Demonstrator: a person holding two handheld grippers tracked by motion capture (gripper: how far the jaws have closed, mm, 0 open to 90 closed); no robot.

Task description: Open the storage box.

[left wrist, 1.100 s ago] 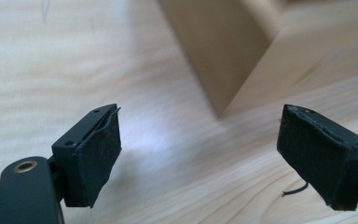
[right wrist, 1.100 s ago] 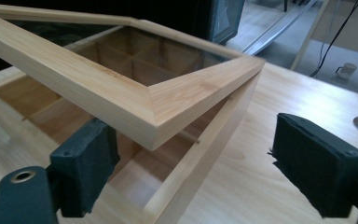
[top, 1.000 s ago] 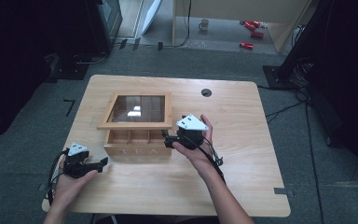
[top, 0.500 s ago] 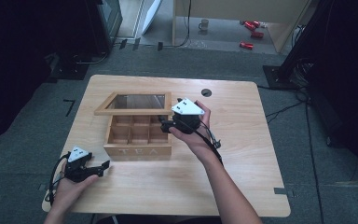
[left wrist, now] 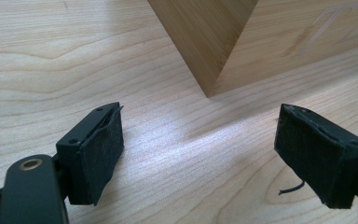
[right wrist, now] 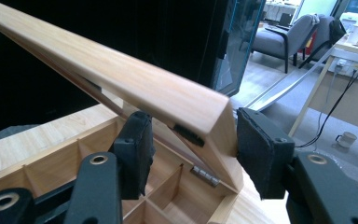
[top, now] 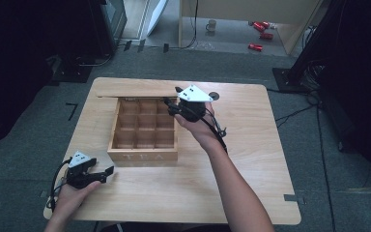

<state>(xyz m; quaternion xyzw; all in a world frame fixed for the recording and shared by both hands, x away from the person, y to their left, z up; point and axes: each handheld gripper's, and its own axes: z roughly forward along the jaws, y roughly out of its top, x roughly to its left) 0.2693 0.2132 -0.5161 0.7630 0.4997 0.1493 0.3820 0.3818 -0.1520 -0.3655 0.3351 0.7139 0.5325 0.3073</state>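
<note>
Tea box point(top: 144, 145): sits left of the middle of the table point(top: 251, 159), its front wall lettered TEA facing the person, nine bare compartments showing.
Lid point(top: 135, 94): swung up on its back hinge, standing along the box's far edge, near the table's far edge.
Right gripper point(top: 173, 107): at the lid's right corner; its jaws have just been closing and now straddle the lid's edge point(right wrist: 186, 105). One pad point(right wrist: 256, 149) lies against the outer face, the other point(right wrist: 137, 149) stands just off the inner side (so not a firm pinch, as far as I can tell).
Left gripper point(top: 104, 171): low on the table near the box's front left corner point(left wrist: 209, 88), jaws wide apart with nothing between them.
Open room: bare tabletop to the right of the box and along the near edge.
</note>
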